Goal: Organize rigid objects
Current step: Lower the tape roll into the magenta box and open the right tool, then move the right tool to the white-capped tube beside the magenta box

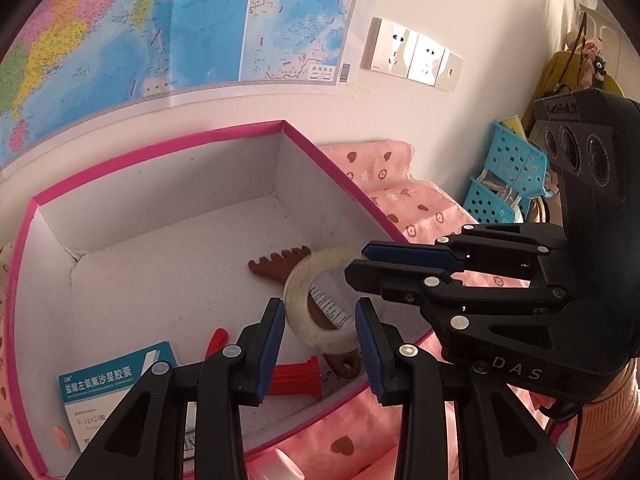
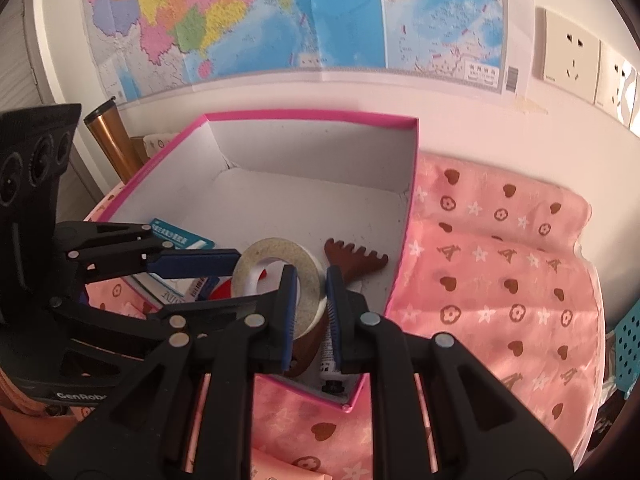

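A pink-rimmed cardboard box (image 1: 168, 160) (image 2: 412, 184) holds a white tape roll (image 1: 298, 280) (image 2: 306, 264), a brown comb-shaped piece (image 1: 276, 264) (image 2: 356, 260), a red plastic piece (image 1: 296, 380) and a teal medicine box (image 1: 116, 376) (image 2: 180, 238). My left gripper (image 1: 320, 344) is open, its fingers either side of the tape roll's near edge, just above it. My right gripper (image 2: 312, 312) (image 1: 360, 264) is open and empty, hovering over the roll's right side. A white tube (image 2: 330, 356) lies under the right gripper.
The box sits on a pink patterned cloth (image 2: 500, 280) (image 1: 420, 204). A map (image 1: 160, 20) and wall sockets (image 1: 416, 56) are behind. Blue perforated baskets (image 1: 508, 172) stand at the right. A copper tumbler (image 2: 112, 136) stands left of the box.
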`<state>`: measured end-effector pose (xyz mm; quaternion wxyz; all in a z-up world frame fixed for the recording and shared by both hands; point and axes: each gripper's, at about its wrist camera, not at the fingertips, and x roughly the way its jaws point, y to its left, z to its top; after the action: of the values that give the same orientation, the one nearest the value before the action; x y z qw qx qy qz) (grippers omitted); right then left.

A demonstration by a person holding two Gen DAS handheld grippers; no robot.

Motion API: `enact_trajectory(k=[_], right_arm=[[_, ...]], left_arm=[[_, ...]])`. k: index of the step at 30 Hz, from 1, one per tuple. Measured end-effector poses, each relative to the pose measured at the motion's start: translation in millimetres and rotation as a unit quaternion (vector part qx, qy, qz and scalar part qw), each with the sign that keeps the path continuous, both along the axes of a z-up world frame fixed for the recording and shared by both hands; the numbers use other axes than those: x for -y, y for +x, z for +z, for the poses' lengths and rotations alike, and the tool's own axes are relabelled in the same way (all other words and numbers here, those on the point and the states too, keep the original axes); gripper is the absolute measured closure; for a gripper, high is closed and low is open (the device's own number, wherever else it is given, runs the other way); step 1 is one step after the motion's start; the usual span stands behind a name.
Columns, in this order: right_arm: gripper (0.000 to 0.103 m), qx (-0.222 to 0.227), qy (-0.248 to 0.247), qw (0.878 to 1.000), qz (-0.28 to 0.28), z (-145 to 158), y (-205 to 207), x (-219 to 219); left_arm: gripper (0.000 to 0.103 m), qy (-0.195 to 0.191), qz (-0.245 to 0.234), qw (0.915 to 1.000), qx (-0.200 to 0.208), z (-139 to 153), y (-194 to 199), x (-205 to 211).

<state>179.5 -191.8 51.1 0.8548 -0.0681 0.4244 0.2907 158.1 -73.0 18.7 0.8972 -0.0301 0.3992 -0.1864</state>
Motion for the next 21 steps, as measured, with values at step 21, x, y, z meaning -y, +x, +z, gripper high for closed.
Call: enact_trajectory(k=[21], right_arm=[[0.070, 0.029, 0.082, 0.996, 0.005, 24.0, -68.9, 37.5]], left_arm=[[0.062, -0.020, 0.046, 0.9949, 0.088, 20.2, -99.1, -54.8]])
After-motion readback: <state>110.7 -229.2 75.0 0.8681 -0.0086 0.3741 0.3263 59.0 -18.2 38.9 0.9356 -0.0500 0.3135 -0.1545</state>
